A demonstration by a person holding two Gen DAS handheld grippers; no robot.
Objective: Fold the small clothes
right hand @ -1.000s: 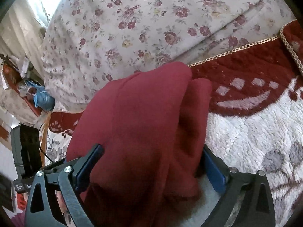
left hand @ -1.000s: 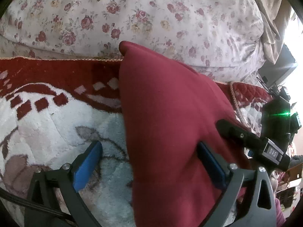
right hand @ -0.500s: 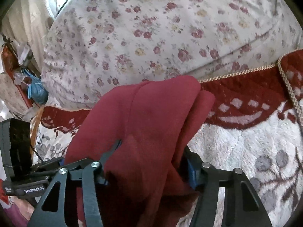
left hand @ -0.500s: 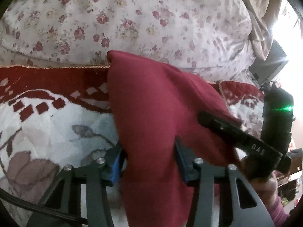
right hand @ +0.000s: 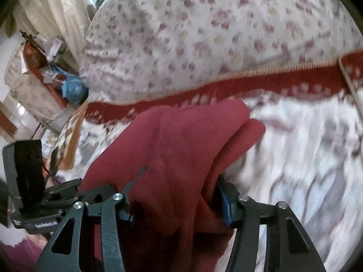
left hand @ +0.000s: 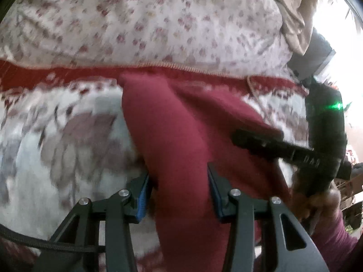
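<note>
Maroon garment (left hand: 181,136) bunched and gripped at both ends, over plush white-and-red patterned blanket (left hand: 68,136) on the bed. Left gripper (left hand: 179,192) fingers clamped on one fold, blue pads (left hand: 141,201) pressing the cloth from both sides. Right gripper (right hand: 177,206) fingers likewise clenched on a thicker wad of the same garment. Floral quilt (right hand: 226,34) heaped behind. Left view shows the other gripper's black body with green light; white lettering on it blurred, unreadable. Right view label also illegible. Heavy blur.
</note>
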